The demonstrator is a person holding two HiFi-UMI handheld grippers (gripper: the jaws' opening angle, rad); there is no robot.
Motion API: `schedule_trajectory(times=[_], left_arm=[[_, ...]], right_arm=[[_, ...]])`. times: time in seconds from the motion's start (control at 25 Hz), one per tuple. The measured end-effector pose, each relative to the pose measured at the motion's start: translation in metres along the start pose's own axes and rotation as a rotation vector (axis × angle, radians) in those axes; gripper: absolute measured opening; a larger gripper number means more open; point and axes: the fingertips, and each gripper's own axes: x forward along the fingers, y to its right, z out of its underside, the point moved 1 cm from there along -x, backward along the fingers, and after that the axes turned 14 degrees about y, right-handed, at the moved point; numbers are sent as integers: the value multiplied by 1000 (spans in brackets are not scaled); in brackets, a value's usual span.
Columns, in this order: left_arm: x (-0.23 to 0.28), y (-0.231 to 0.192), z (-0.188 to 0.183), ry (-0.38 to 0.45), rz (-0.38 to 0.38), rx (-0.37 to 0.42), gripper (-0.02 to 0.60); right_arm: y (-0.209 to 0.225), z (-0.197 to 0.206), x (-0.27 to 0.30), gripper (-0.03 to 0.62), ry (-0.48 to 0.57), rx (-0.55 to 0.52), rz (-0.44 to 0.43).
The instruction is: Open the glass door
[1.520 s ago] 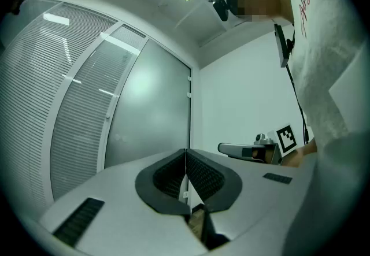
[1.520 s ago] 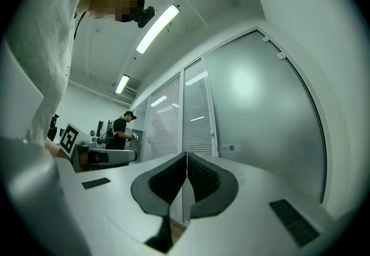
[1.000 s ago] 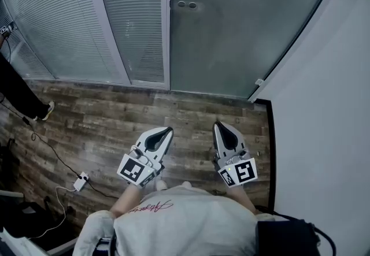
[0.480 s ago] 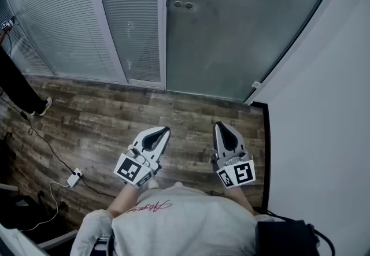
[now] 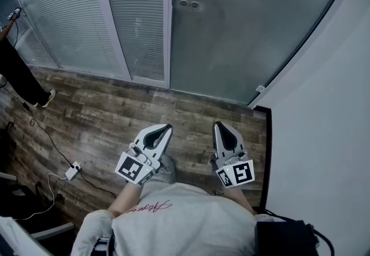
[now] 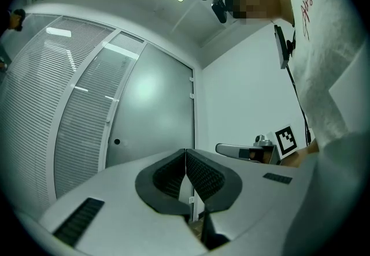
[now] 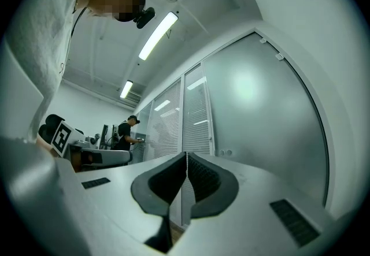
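Observation:
The frosted glass door (image 5: 248, 23) stands closed ahead, with two small round fittings (image 5: 188, 3) near its left edge; it also shows in the left gripper view (image 6: 153, 110) and the right gripper view (image 7: 266, 116). My left gripper (image 5: 166, 129) is held low in front of me, shut and empty, its pads touching (image 6: 185, 159). My right gripper (image 5: 220, 126) sits beside it, also shut with nothing between the pads (image 7: 186, 162). Both are well short of the door and point toward it.
Glass panels with blinds (image 5: 75, 18) run left of the door. A white wall (image 5: 329, 133) closes in on the right. The floor is dark wood planks (image 5: 104, 122), with a cable and adapter (image 5: 72, 171) at left. A person (image 5: 17, 78) stands at far left.
The view has shifted slightly; both grippers stay shut, side by side in front of me. My foot now shows between them.

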Motion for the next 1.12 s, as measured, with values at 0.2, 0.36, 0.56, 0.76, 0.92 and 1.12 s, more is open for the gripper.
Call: schedule_trajectory(times=[0.2,0.36,0.56,0.76,0.92,1.12], left_arm=[[13,-16,7,2,-3,-4,17],[33,-37,10,17,7,-8,17],[62,-75,25,8,30,-23,17],[91,-120,41,-12,63,-48,17],[116,-169,47,-22,84,-58,17],[151,-233,58,-49,122,-61,17]], right_arm=[[7,11,15,20,-4,0,-1],[20,18,33,20,-6,-15,8],[41,38,70,20,-18,-29,32],[57,65,118,20,-32,-31,45],[70,84,166,20,-35,-38,63],[91,106,230,20,-25,-52,91]])
